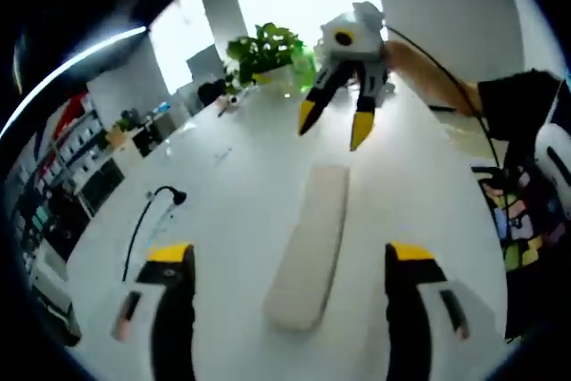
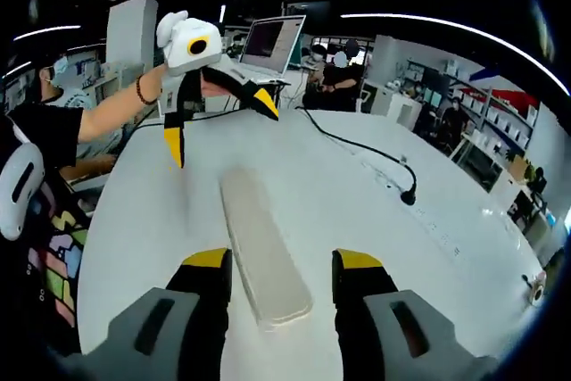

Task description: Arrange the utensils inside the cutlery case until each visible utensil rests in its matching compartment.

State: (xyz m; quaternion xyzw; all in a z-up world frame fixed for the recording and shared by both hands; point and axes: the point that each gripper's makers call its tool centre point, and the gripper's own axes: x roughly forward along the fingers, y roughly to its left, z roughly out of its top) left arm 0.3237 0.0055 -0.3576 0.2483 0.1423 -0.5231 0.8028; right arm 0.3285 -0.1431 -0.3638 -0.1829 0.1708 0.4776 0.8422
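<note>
A beige cutlery case (image 1: pixel 310 247) lies on the white counter (image 1: pixel 223 185). Both tongs, left (image 1: pixel 290 260) and right (image 2: pixel 281 265), are black with yellow tips. The cable (image 2: pixel 357 144) is black.

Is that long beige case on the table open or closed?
Closed. The cutlery case lies flat on the white table with its lid on; no utensils or compartments show. Both grippers hover nearby with jaws apart, holding nothing.
</note>
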